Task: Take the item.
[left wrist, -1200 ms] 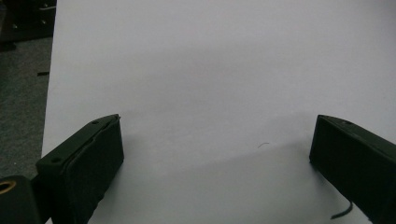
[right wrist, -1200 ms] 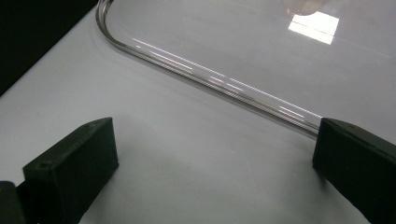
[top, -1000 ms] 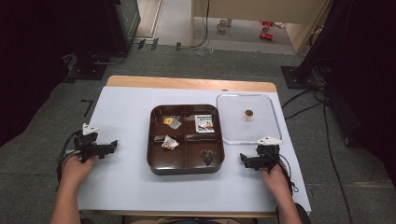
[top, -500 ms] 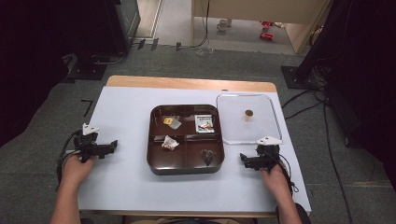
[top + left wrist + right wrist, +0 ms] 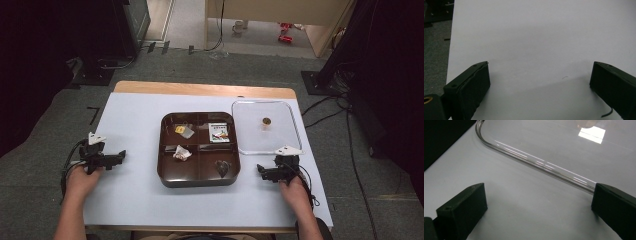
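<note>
A dark brown tray [image 5: 168,172] with several compartments sits mid-table and holds small items: a yellow-wrapped piece [image 5: 183,130], a printed packet [image 5: 218,132], a white wrapped piece [image 5: 181,153] and a dark piece [image 5: 223,167]. To its right lies a clear lid [image 5: 250,142] with a small brown knob [image 5: 266,121]. My left gripper [image 5: 121,157] rests on the white table left of the tray, open [image 5: 539,82] with nothing between its jaws. My right gripper [image 5: 259,171] rests just below the lid's near edge [image 5: 536,161], open [image 5: 539,205] and empty.
The table [image 5: 130,200] has a white top with a wooden strip [image 5: 200,90] at its far edge. Cables [image 5: 325,112] and dark stands lie on the grey floor around it. A black cabinet [image 5: 130,25] stands at the back left.
</note>
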Tool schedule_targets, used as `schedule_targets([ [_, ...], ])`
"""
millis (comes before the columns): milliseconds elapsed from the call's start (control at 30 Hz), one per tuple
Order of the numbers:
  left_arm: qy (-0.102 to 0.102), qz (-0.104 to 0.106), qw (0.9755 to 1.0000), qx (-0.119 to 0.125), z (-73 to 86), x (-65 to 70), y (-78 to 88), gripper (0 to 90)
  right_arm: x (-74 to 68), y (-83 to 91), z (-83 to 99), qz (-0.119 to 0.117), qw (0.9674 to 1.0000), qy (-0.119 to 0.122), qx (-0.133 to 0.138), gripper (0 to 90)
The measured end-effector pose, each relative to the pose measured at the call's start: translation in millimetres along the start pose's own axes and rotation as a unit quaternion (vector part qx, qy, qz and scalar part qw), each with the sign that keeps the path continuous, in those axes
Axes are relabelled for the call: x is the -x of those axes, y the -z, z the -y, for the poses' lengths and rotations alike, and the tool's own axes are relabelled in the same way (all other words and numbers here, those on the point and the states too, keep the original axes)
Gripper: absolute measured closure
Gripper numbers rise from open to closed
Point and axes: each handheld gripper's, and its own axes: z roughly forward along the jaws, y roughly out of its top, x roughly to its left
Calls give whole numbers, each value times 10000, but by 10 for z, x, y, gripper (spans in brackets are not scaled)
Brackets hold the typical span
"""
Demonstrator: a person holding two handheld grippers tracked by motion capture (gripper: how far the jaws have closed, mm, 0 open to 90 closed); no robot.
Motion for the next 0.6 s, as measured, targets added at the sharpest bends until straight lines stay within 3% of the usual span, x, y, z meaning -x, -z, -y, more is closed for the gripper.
schedule_targets([
  [500,-4,-10,10000,-8,-4,2,0,27,0,0,0,-1,10000,0,-1,0],
  [600,-32,23,9999,-160,-50,-6,14,45,0,0,0,-1,10000,0,-1,0],
])
